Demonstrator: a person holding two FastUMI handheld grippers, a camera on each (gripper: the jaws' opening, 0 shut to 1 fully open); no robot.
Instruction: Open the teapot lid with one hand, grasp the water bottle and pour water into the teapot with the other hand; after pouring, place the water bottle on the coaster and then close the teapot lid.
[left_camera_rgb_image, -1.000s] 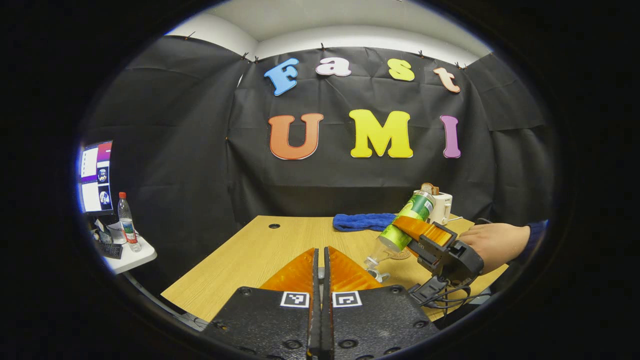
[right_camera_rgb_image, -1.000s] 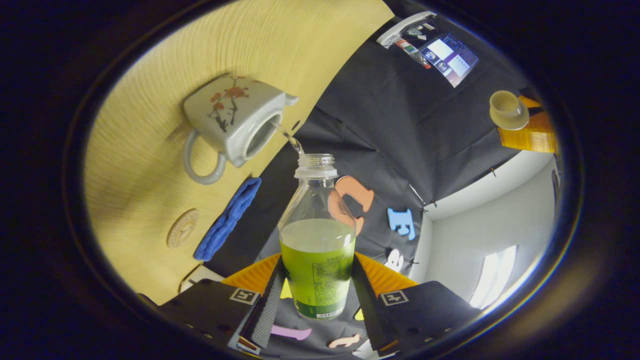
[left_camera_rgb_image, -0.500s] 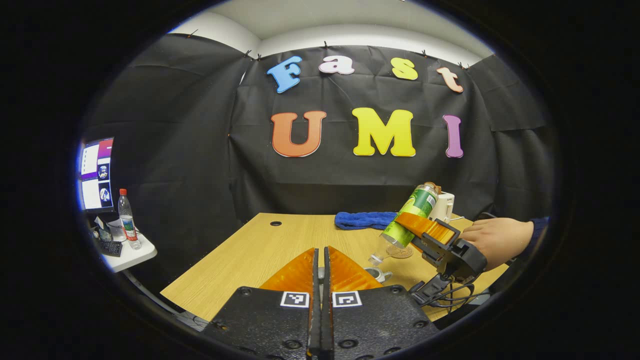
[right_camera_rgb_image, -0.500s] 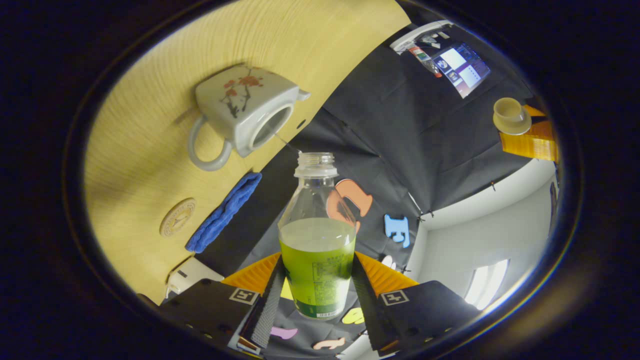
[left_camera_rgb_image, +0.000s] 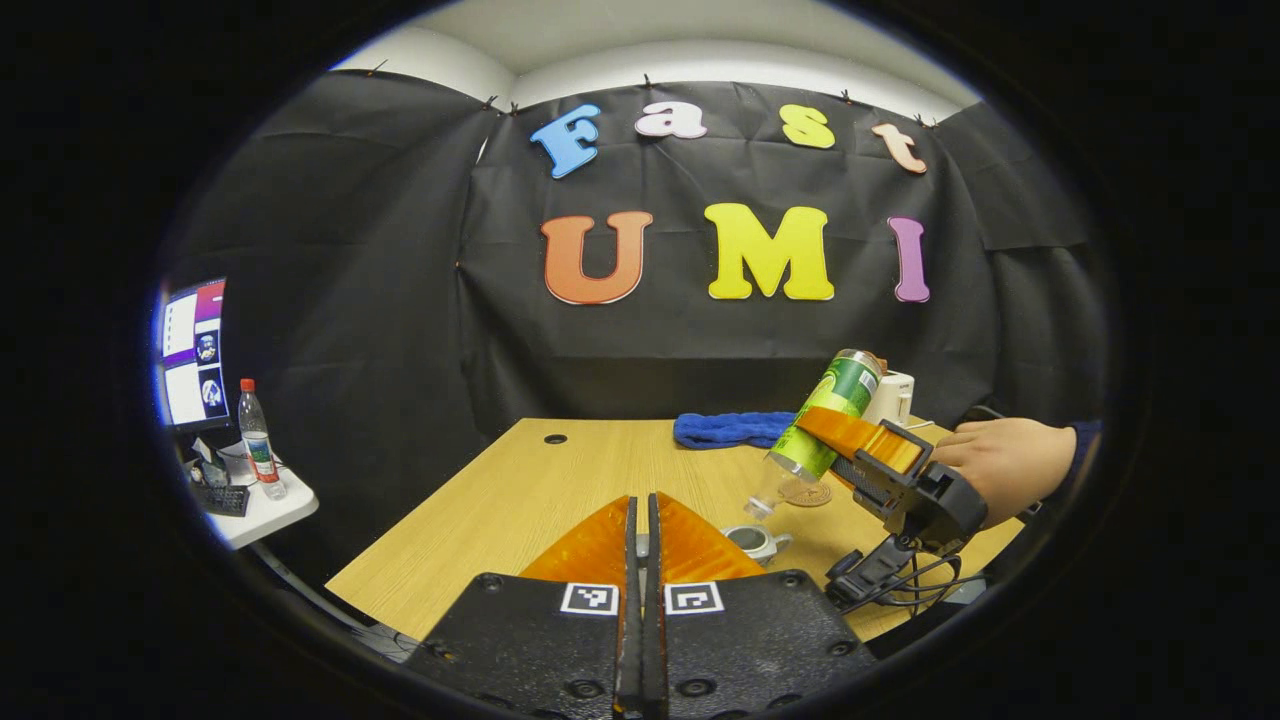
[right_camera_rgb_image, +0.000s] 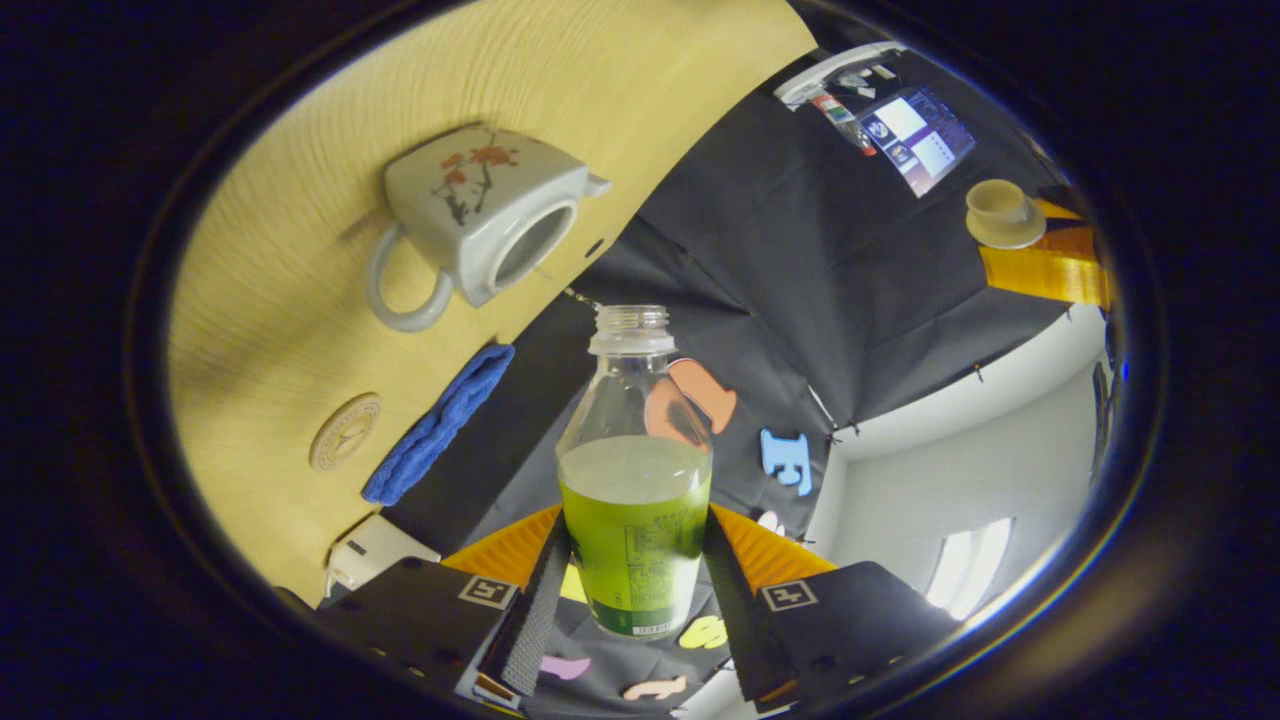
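Stream has thinned to a last drip since a second ago: pour looks done. Your right gripper (right_camera_rgb_image: 633, 580) stays clamped on the water bottle (right_camera_rgb_image: 635, 470), tilted above the open teapot (right_camera_rgb_image: 480, 235). Left gripper (left_camera_rgb_image: 643, 560) is pressed together, probably pinching the lid (right_camera_rgb_image: 1003, 212). Next, the coaster (right_camera_rgb_image: 345, 431) on the bench (right_camera_rgb_image: 300, 330), beside the teapot.

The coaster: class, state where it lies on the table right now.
In the right gripper view the coaster lies bare on the table, between the blue cloth and the table's edge, apart from the teapot.

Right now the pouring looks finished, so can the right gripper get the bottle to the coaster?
Probably yes: the coaster lies bare beside the blue cloth, and the right gripper grips the bottle.
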